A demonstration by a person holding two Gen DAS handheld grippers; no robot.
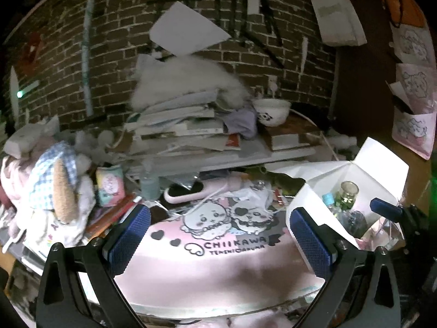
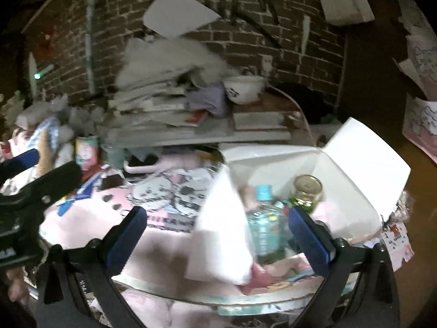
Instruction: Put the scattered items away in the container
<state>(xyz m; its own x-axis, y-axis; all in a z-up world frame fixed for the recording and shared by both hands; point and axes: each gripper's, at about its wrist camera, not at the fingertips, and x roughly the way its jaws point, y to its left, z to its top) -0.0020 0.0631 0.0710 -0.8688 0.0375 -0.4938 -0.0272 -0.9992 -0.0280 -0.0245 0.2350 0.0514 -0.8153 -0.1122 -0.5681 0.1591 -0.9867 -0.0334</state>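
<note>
While blurred, box (image 2: pixel 355 158) contents indistinct.

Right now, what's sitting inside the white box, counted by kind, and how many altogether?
Inside the white box:
Plastic bottle with blue cap: 1
Green glass jar with gold lid: 1
Total clearly visible: 2
A pink item low in the box is too blurred to count.

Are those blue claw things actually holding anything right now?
No. The left gripper and the right gripper are both open with nothing between their pads.
</note>
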